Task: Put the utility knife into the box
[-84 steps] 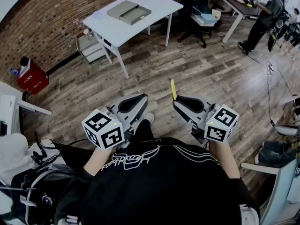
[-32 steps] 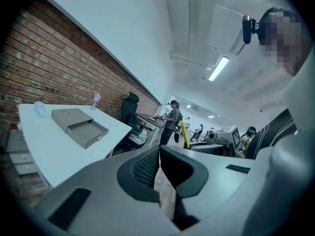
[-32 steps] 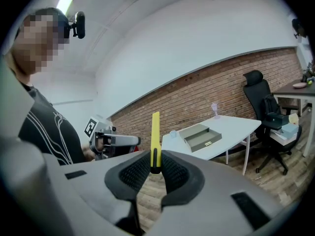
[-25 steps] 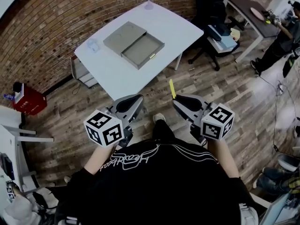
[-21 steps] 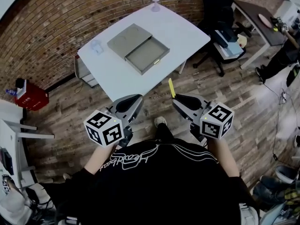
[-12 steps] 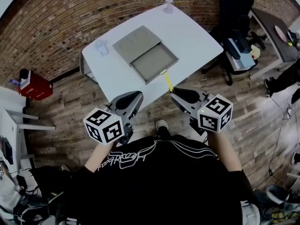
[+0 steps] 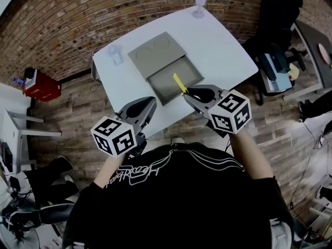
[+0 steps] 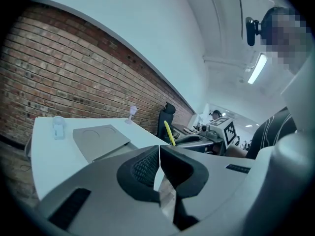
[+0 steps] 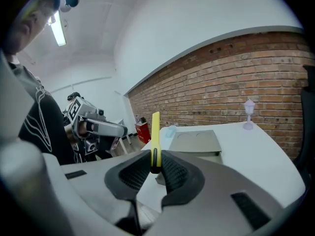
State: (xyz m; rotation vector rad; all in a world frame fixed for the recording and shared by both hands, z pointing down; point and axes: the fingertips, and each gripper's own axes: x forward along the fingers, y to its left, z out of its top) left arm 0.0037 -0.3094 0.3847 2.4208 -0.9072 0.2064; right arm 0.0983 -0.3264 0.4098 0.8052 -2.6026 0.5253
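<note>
A thin yellow utility knife (image 7: 179,83) stands upright between the pads of my right gripper (image 7: 188,93), which is shut on its lower end. In the right gripper view the knife (image 9: 155,132) rises from the jaws in front of the grey box (image 9: 197,141). The box (image 7: 155,53) lies on the white table (image 7: 223,43) with its inner tray (image 7: 174,79) slid out toward me. The knife tip sits over the tray's near edge. My left gripper (image 7: 150,104) hovers over the table's near edge, shut and empty; its pads (image 8: 147,166) touch.
A small clear cup (image 7: 114,53) stands left of the box and a pale goblet-shaped ornament (image 7: 199,1) at the table's far corner. A black office chair (image 7: 277,14) stands to the right, a red bin (image 7: 41,84) on the floor left, and a brick wall (image 7: 78,14) behind.
The table and box have come much nearer. Both grippers have moved from over the wooden floor to over the table's near edge, with the knife still held upright in the right one.
</note>
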